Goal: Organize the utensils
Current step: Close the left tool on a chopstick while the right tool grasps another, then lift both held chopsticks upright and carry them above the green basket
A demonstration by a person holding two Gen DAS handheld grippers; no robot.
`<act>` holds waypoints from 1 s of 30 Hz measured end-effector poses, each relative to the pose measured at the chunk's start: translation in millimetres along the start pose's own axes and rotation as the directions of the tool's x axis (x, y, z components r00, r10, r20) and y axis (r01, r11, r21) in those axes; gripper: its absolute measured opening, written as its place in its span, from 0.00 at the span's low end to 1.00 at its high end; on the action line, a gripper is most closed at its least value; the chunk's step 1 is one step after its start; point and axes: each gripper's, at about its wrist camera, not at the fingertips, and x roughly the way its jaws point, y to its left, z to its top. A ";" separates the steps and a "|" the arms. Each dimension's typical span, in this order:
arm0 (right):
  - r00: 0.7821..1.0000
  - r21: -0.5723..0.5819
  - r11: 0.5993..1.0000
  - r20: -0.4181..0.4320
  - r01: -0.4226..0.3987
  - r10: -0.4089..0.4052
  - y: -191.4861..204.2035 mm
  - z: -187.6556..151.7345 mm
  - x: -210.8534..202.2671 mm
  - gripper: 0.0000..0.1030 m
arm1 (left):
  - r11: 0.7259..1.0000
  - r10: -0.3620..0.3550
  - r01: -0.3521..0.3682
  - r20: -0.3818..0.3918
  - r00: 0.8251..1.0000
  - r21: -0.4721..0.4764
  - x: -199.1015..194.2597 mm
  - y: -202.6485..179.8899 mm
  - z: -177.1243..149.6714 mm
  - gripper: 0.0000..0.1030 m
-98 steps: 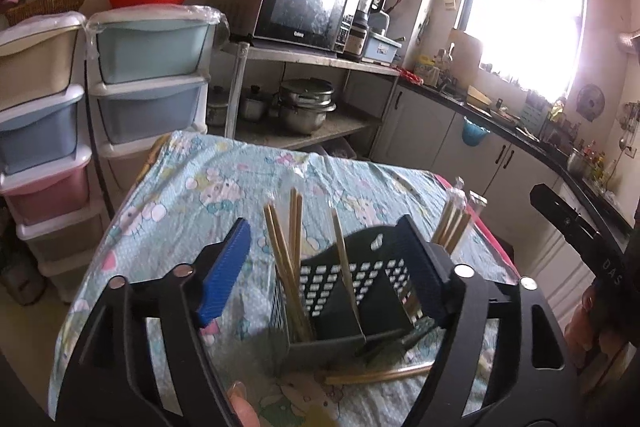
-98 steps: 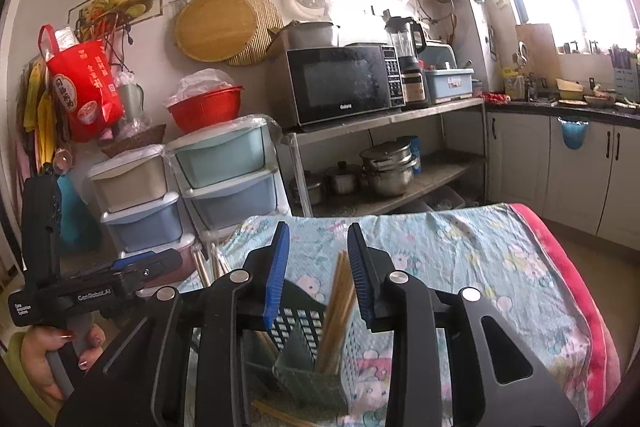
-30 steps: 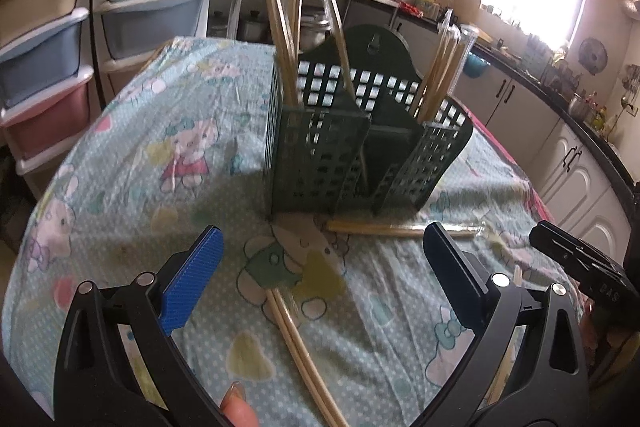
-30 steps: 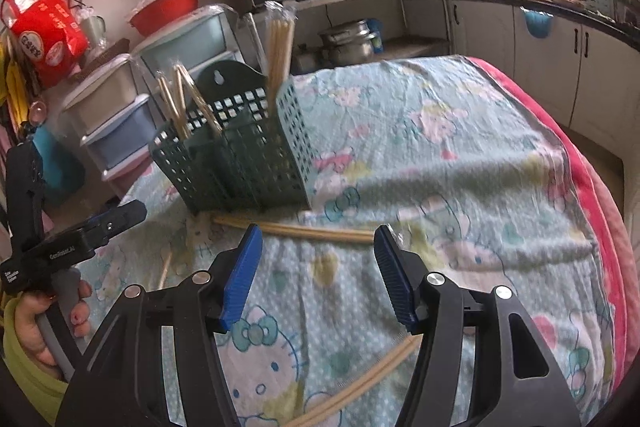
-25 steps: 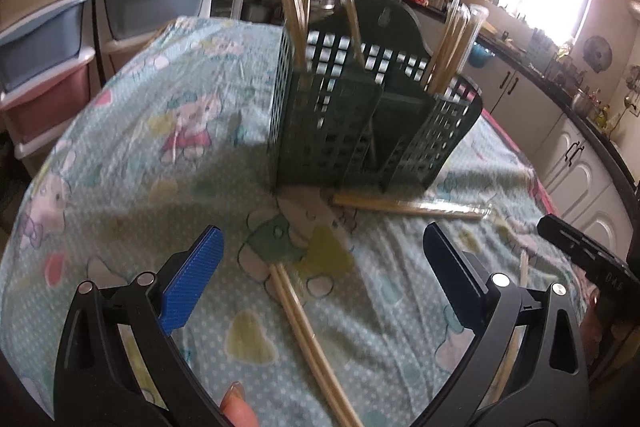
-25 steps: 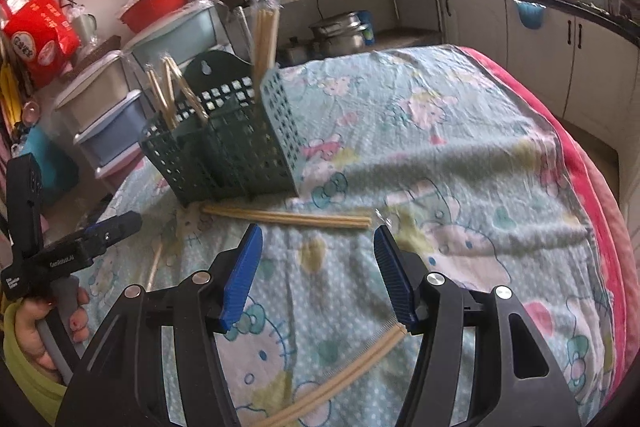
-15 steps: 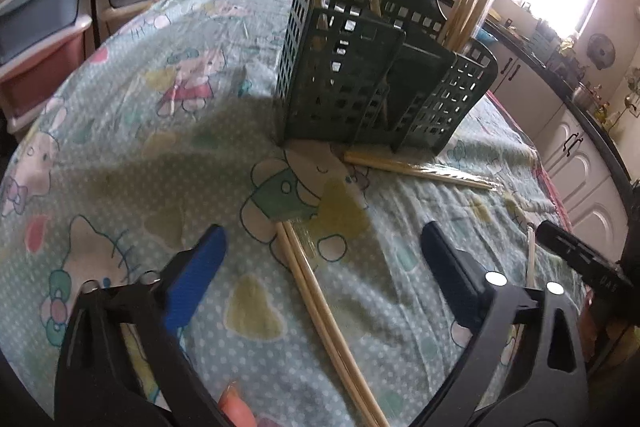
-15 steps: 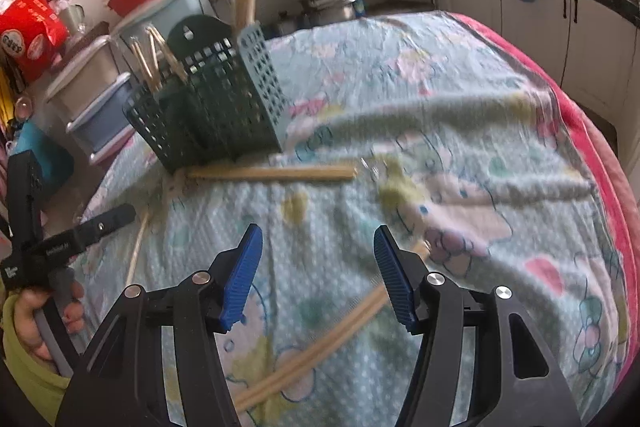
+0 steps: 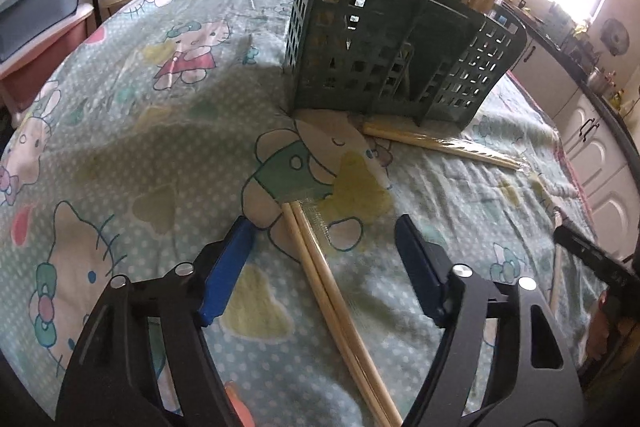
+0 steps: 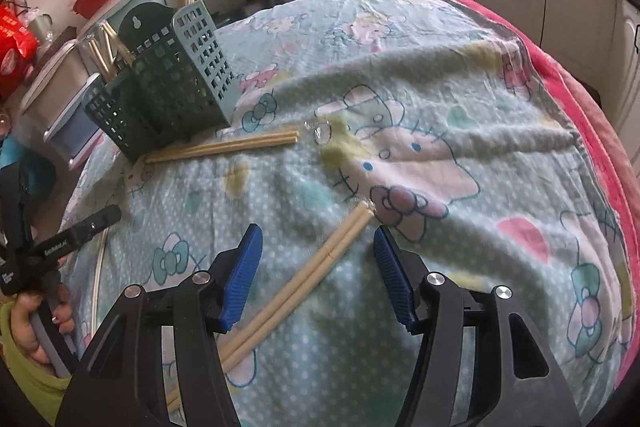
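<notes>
Chopsticks [image 9: 320, 267] between closing left gripper [image 9: 324, 267] fingers [image 9: 224, 275], untouched.

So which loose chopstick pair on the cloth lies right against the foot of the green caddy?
The wrapped pair at the green caddy's base. The other two pairs lie apart from it, one between each hand-held gripper's fingers: left, right.

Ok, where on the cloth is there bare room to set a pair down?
Free: the cloth right of the green caddy, out to the pink edge. Crowded: in front of the caddy, where a wrapped pair lies, and between both grippers.
</notes>
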 end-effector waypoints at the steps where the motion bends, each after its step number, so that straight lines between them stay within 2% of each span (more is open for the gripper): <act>1: 1.000 0.002 1.000 0.000 0.003 -0.003 0.7 1.6 1.6 0.54 | 1.000 0.008 -0.008 0.003 1.000 0.001 0.2 0.2 -0.4 0.56; 3: 1.000 0.004 1.000 -0.001 0.012 -0.012 1.4 4.3 5.7 0.53 | 1.000 0.018 -0.018 0.008 1.000 -0.001 0.4 1.5 -0.7 0.47; 5: 1.000 0.006 1.000 -0.006 0.028 -0.028 0.4 6.0 9.8 0.41 | 0.999 0.031 -0.031 0.011 0.999 -0.009 0.3 5.2 -0.1 0.39; 6: 0.999 0.011 0.999 -0.006 0.035 -0.035 -1.1 6.3 11.0 0.39 | 0.999 0.033 -0.033 0.011 0.999 -0.011 0.2 6.7 0.7 0.35; 8: 0.999 0.020 0.999 0.001 0.046 -0.046 -4.0 6.5 10.9 0.26 | 0.999 0.042 -0.042 0.013 0.999 -0.014 0.6 10.1 1.8 0.30; 12: 1.000 0.047 0.999 0.017 0.023 -0.024 -11.8 8.4 8.1 0.16 | 0.999 0.045 -0.045 0.013 0.999 -0.022 0.6 11.7 2.5 0.23; 15: 0.999 0.048 0.999 0.048 -0.020 0.017 -10.4 9.9 -1.1 0.14 | 0.999 0.036 -0.036 0.010 0.999 -0.041 -0.5 16.6 2.6 0.15; 17: 0.997 0.032 0.999 0.071 -0.041 0.039 -7.1 12.4 -7.0 0.13 | 0.998 0.007 -0.007 0.009 1.000 -0.065 -2.2 21.1 2.7 0.14; 22: 0.989 -0.008 0.995 0.109 -0.100 0.101 6.9 21.8 -22.3 0.11 | 0.991 -0.067 0.068 0.013 0.998 -0.112 -8.4 30.0 5.5 0.12; 30: 0.970 -0.074 0.980 0.141 -0.187 0.196 35.7 39.3 -37.8 0.08 | 0.978 -0.157 0.165 0.069 0.985 -0.128 -31.6 27.3 19.6 0.09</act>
